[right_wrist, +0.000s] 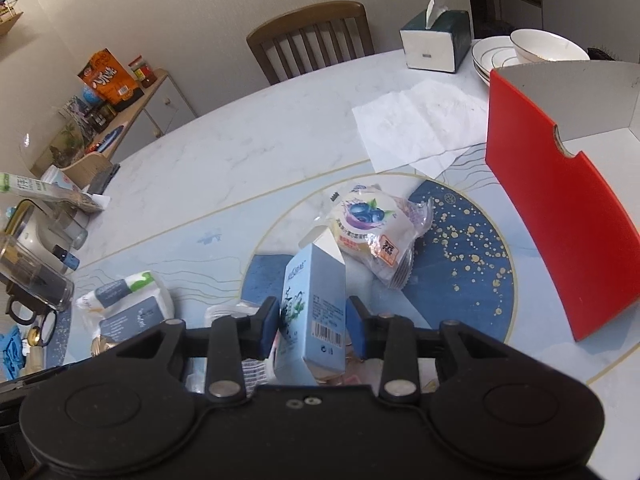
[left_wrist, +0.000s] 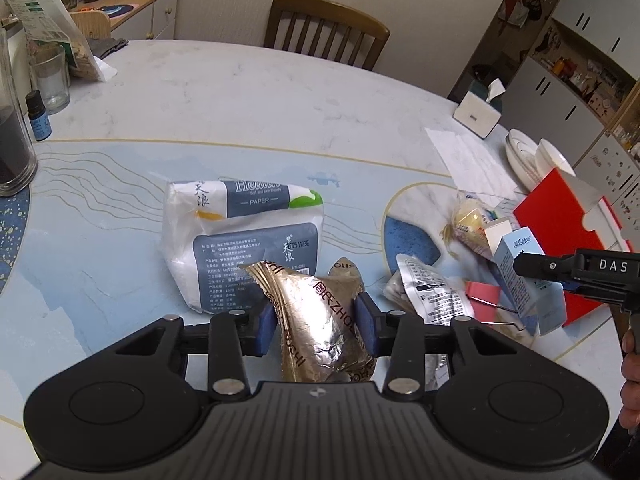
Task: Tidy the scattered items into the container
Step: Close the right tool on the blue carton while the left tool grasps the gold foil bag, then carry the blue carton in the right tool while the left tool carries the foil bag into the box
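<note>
My left gripper [left_wrist: 316,322] is shut on a crumpled gold foil packet [left_wrist: 304,292], its blue pads pressing both sides. My right gripper [right_wrist: 314,328] is shut on a light blue carton [right_wrist: 316,280], which stands tilted between the pads; that carton [left_wrist: 520,280] also shows in the left wrist view. The red cardboard container [right_wrist: 552,216] stands open at the right. On the table lie a tissue pack [left_wrist: 240,232], a blueberry snack bag [right_wrist: 372,228], a white printed pouch [left_wrist: 428,288] and a pink binder clip [left_wrist: 484,296].
A tissue box [right_wrist: 436,44], stacked bowls [right_wrist: 536,48] and a paper sheet [right_wrist: 416,124] sit beyond the container. Glass jars [left_wrist: 12,140] and a small blue bottle [left_wrist: 40,120] stand at the left edge. A wooden chair [left_wrist: 324,32] is behind the table.
</note>
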A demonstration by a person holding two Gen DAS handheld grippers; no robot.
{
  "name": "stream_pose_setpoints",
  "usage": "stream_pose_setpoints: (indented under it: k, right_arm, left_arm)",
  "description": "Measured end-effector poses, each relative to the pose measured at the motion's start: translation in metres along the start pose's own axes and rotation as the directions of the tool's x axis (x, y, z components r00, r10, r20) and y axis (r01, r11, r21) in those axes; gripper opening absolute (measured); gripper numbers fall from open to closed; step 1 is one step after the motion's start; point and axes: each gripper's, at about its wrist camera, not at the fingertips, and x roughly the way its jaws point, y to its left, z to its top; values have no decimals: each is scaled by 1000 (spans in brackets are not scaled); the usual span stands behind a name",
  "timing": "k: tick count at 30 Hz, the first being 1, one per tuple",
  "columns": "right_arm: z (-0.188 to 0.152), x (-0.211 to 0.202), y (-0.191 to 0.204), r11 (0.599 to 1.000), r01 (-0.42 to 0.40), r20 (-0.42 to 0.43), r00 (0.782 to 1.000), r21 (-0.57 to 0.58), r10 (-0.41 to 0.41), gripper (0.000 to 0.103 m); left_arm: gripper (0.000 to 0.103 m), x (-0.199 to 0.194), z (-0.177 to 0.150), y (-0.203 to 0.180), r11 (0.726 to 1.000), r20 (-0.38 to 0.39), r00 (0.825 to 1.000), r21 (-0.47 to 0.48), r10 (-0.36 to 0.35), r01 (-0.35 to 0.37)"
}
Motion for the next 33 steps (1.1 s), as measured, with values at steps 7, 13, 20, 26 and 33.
stream_pose_setpoints:
  k: [7,13,20,26,33]
  right_arm:
    - [-2,-22,5,1000,-31,26,999,3,31,35]
    - [-4,-36,4,999,-48,28,998,-10,49,35]
    - [-4,-54,-3,993,-85,27,996,-78,87,35]
    - [0,-55,-16,987,-124,1,992,-104,125,36]
    - [3,-56,-28,982,-151,-18,989,-111,150,36]
  left_arm:
    - [26,-17,2,-4,999,35,999,5,-40,40]
    - [12,-20,1,-6,999,40,998,-3,-53,54]
    - [10,-23,-9,-4,998,48,999,-54,-13,16]
    - [10,-20,-13,-7,996,36,998,-67,54,-52]
    - [23,-7,-12,-6,996,27,998,-57,63,-61]
